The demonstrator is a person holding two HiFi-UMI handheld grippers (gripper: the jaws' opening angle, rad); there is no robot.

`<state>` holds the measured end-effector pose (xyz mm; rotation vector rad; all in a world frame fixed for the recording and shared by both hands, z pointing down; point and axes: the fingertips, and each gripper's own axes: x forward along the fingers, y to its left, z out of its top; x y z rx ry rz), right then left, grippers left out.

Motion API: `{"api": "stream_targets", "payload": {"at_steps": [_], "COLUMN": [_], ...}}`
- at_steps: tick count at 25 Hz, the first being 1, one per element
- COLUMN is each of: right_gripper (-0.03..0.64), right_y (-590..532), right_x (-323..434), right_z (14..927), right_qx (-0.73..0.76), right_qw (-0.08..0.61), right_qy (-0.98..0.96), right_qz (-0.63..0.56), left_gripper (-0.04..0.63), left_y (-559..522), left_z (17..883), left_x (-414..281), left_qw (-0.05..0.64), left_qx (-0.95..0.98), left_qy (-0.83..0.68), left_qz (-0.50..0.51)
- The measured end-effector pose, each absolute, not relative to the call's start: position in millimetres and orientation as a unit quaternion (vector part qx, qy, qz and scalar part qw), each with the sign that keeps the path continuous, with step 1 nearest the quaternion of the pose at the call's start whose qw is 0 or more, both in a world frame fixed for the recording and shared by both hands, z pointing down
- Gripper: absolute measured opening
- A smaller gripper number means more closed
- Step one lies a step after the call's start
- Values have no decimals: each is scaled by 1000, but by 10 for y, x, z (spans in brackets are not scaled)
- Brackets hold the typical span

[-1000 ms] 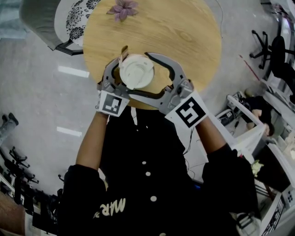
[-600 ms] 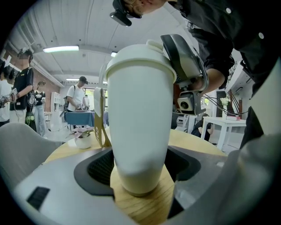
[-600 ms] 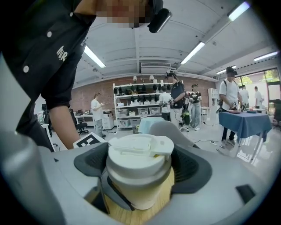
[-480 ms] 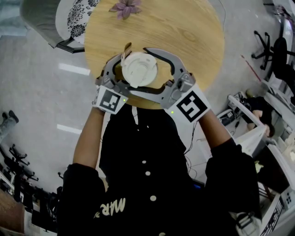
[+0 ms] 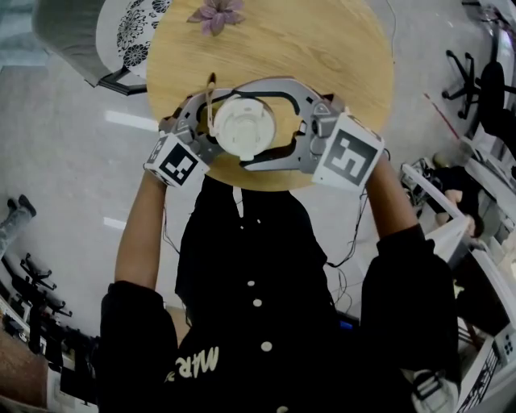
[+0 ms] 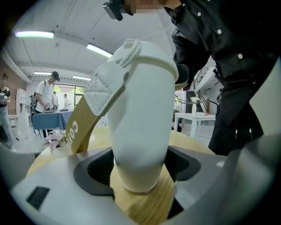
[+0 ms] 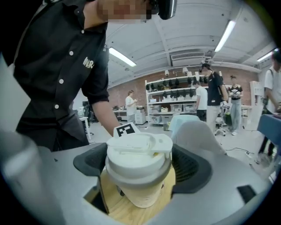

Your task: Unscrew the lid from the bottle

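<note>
Left gripper [image 6: 140, 169]: your jaws are clamped on the lower body of the bottle [image 6: 140, 110], with a dark ribbed pad [image 6: 94, 169] pressed to each side of it. The body is a smooth, matte white cylinder that narrows a little toward its base. The base sits on the counter [image 5: 322, 48] right between the jaws. A tan woven strap [image 6: 78, 129] with a white stitched tab at its top hangs from the bottle's upper end, just left of the jaws and above the left pad.

Right gripper [image 7: 139, 171]: your jaws are clamped on the lid [image 7: 138, 151], the same dark ribbed pads against its sides. The lid is round and white, with a flat flip cap on top and a grey band around its lower rim. It is still on the bottle. The cream body tapers down below the jaws to the wood.

The counter is round, light wood with a fine straight grain. A purple flower-shaped piece [image 5: 214, 14] lies well beyond both sets of jaws at the far edge.
</note>
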<state>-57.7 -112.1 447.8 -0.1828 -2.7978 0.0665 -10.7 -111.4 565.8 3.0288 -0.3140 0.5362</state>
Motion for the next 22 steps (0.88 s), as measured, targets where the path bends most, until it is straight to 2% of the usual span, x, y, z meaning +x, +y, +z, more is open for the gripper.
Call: {"api": "stream_targets", "payload": {"at_steps": [3,7,13,17,22], "right_gripper": [476,485,466,460,460], "right_y": [-1185,-1167,-1329,-1305,-1138], "right_x": [-448,-422,-514,-546,-556], "right_z": [4519,4457,4496,4486,4472], "right_qx": [25,151,305,256,10], "right_qw": [179,147,139,144,142], "right_qy": [-983,-975,-940,-955,-990], "right_qz": [38,69,63,37,-3], "left_gripper": [354,354,354,353,353], "left_y": [-1134,-1118,-1139,-1116,-1123], "left_z": [5628,5660,5604,5663,5636], "left_x": [-84,-102,-82,-99,-76], "left_qw": [28,30,26,32,21], "left_qx": [981,978,981,979,981], "left_qy": [-114,-118,-129,-118,-104], "left_qz": [151,167,143,162,162]}}
